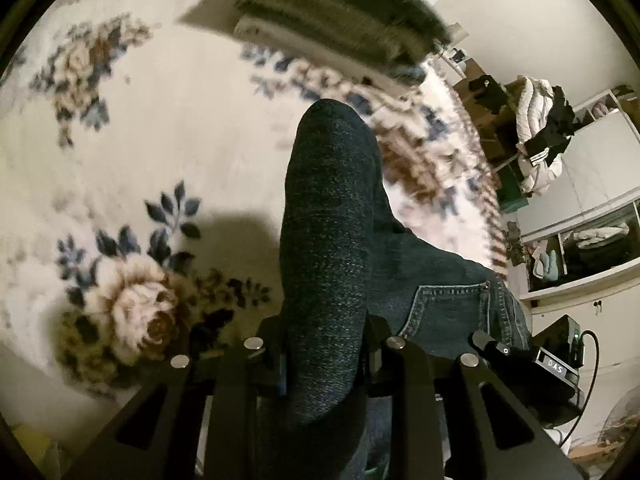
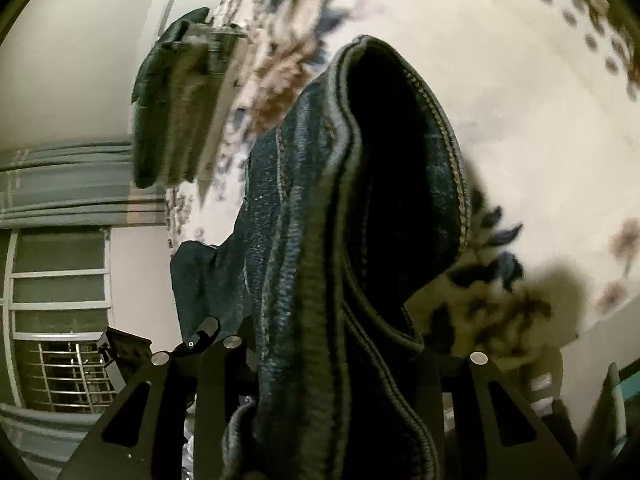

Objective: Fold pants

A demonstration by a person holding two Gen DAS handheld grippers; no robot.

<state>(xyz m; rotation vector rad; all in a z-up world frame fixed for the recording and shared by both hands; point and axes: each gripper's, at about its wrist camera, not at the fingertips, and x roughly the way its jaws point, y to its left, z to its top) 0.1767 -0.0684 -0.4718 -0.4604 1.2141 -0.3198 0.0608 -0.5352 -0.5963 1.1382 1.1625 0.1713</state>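
Observation:
The dark blue jeans hang over a cream blanket with blue and brown flowers. My left gripper is shut on a bunched fold of the jeans, and a back pocket shows to its right. My right gripper is shut on the jeans too, at a stitched hem or waistband edge that loops open above the fingers. Both hold the denim lifted off the blanket. The other gripper's tip shows at the right in the left wrist view.
A stack of folded dark and light clothes lies at the far end of the blanket; it also shows in the right wrist view. Shelves and a pile of clothes stand at the right. A barred window is at the left.

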